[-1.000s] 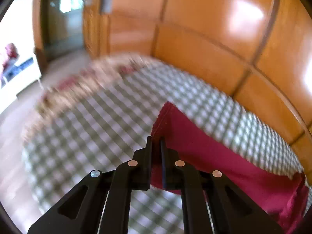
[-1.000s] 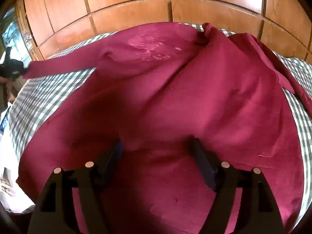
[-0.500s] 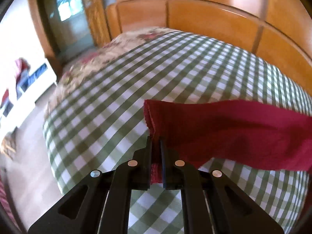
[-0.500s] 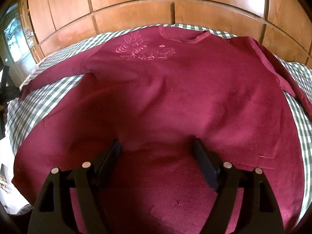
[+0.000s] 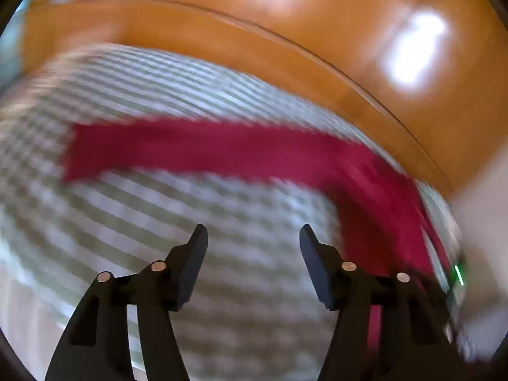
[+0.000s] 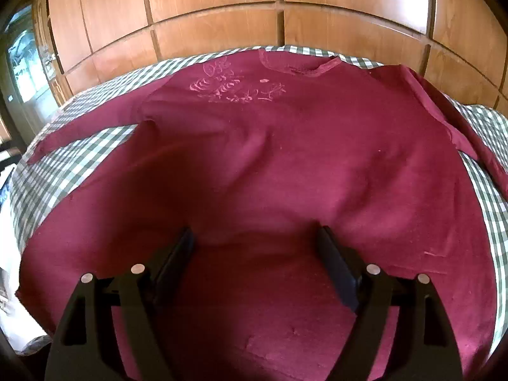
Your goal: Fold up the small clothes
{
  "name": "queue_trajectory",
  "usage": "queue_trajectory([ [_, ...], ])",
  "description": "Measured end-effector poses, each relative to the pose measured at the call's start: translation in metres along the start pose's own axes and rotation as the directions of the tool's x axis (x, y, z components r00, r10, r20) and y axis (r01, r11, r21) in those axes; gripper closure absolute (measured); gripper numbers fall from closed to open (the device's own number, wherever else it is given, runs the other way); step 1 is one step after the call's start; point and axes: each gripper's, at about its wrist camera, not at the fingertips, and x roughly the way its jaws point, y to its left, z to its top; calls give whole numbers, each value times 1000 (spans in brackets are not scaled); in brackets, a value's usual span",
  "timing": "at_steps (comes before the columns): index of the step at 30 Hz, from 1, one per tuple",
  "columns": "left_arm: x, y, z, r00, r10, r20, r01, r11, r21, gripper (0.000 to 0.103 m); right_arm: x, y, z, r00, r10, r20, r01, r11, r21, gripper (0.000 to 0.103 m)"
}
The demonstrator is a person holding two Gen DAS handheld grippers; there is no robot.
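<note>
A dark red long-sleeved shirt (image 6: 285, 158) lies front up on the green-and-white checked sheet (image 6: 73, 158), with pink embroidery (image 6: 235, 89) below its neckline (image 6: 295, 66). Its left sleeve (image 5: 206, 149) stretches flat across the sheet in the blurred left wrist view. My left gripper (image 5: 254, 235) hovers short of that sleeve, its jaws opening with nothing between them. My right gripper (image 6: 255, 235) stands wide, jaws still opening a little. Its fingertips rest on the shirt's lower body, with a low bulge of cloth between them and no grip. The right sleeve (image 6: 460, 120) lies along the shirt's right side.
Glossy wooden wardrobe panels (image 6: 222, 9) rise right behind the bed's far edge. The sheet drops off at the left, where a doorway or window (image 6: 25, 63) shows. White cloth (image 6: 9, 285) lies at the lower left.
My left gripper let go of the sleeve cuff, opened and swung away from it. The sleeve now lies stretched on the sheet. The shirt settled flat; the right gripper stayed put.
</note>
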Motion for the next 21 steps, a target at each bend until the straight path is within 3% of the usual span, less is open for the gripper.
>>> queue_trajectory([
  [2, 16, -26, -22, 991, -106, -84, 109, 993, 34, 46, -3, -4, 1, 1000, 16, -7, -16, 1000, 10, 22],
  [4, 33, -51, -46, 969, -173, -174, 186, 981, 60, 46, -8, -11, 0, 999, 33, -10, -32, 999, 30, 21],
  [6, 46, -65, -62, 961, -158, -226, 182, 979, 93, 71, -13, -18, -1, 999, 38, -3, -37, 998, 56, 21],
  [7, 55, -68, -70, 954, -144, -263, 174, 980, 94, 89, -17, -25, -2, 999, 37, 1, -37, 996, 78, 21],
  [8, 59, -70, -76, 951, -137, -276, 168, 981, 94, 96, -19, -28, -3, 999, 34, 3, -34, 996, 87, 21],
  [13, 37, -80, -101, 953, -183, -241, 210, 974, 90, 100, -26, -47, -11, 1000, -18, -2, 18, 995, 94, 22],
  [16, 36, -67, -114, 949, -166, -268, 187, 981, 52, 100, -30, -55, -21, 999, -36, -6, 36, 997, 75, 22],
  [18, 37, -60, -124, 953, -110, -282, 129, 990, 50, 100, -32, -58, -25, 999, -34, 0, 34, 997, 73, 22],
  [21, 38, -57, -115, 948, -133, -288, 141, 990, 9, 100, -34, -54, -25, 999, -45, -6, 46, 998, 48, 20],
])
